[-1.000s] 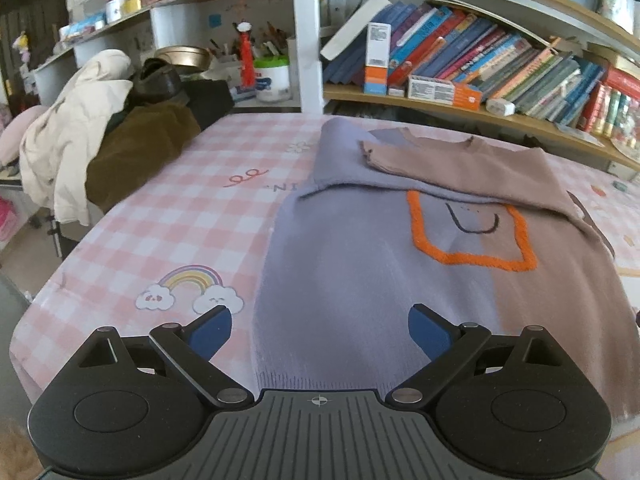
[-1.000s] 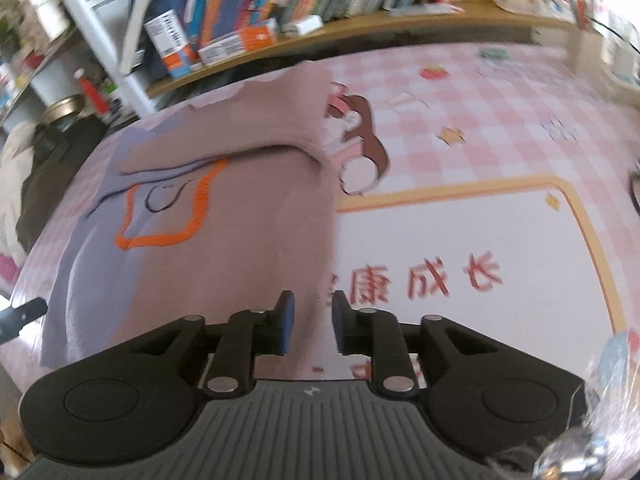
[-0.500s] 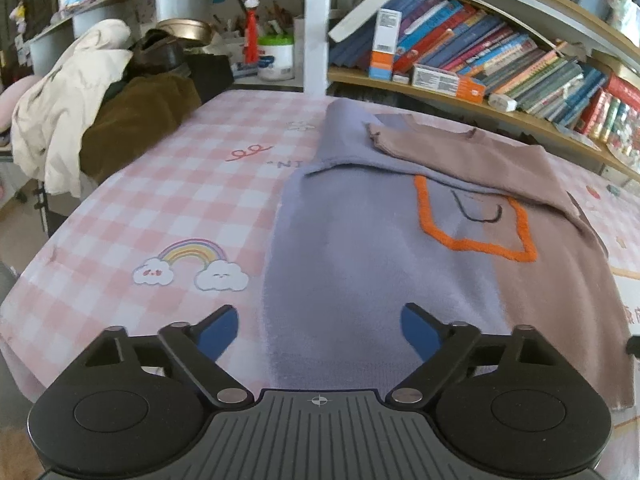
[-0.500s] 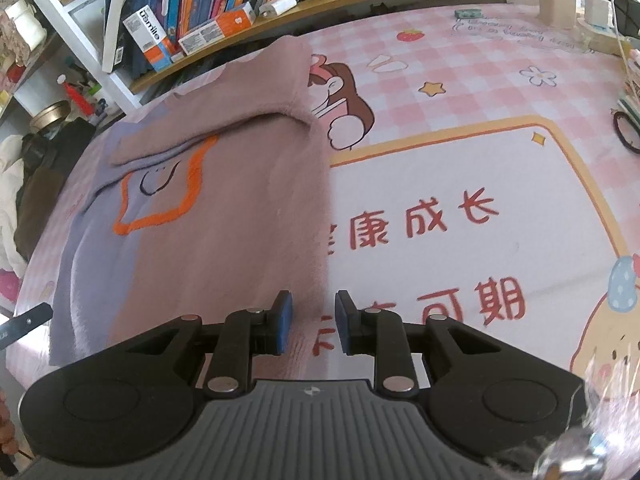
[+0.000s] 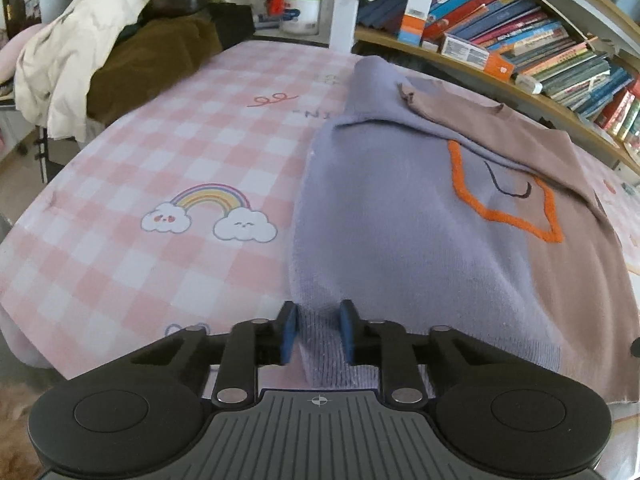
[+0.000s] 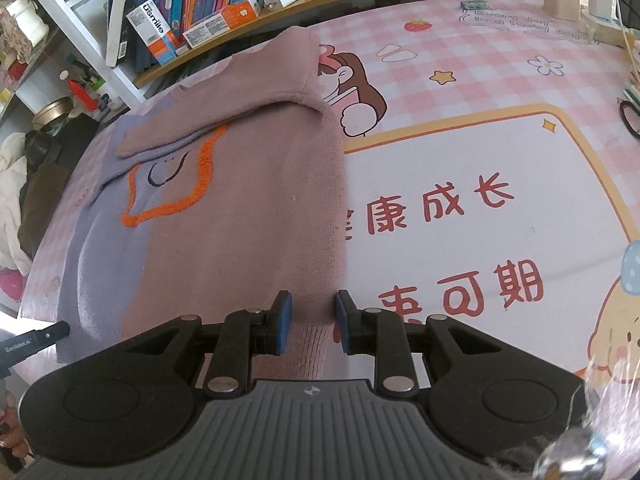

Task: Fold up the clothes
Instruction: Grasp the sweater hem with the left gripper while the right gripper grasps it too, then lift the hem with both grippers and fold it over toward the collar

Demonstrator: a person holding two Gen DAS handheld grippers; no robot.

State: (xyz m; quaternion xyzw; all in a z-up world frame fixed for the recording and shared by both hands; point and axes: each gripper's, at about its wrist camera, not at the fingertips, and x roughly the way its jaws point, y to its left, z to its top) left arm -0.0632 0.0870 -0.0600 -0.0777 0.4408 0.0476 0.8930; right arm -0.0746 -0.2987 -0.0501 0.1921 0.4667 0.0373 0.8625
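Observation:
A two-tone sweater, lilac (image 5: 400, 220) on one half and brown (image 6: 240, 240) on the other, lies flat on the pink checked tablecloth (image 5: 160, 160). It has an orange outlined patch, and both sleeves are folded across the chest. My left gripper (image 5: 317, 330) is at the near hem's lilac corner. Its jaws are closing, and the ribbed hem is pinched between the blue pads. My right gripper (image 6: 310, 322) sits at the brown corner of the same hem, its narrow jaws holding the ribbed edge. The hem under both grippers is partly hidden.
A heap of cream and brown clothes (image 5: 92, 60) lies at the table's far left end. A bookshelf (image 5: 520, 48) runs behind the table. Chargers and cables (image 6: 580, 0) stand at the far right corner. The table's near edge is right below both grippers.
My left gripper came down to the near hem, and its jaws went from wide apart to narrow around the lilac edge. The brown hem now sits between the right pads.

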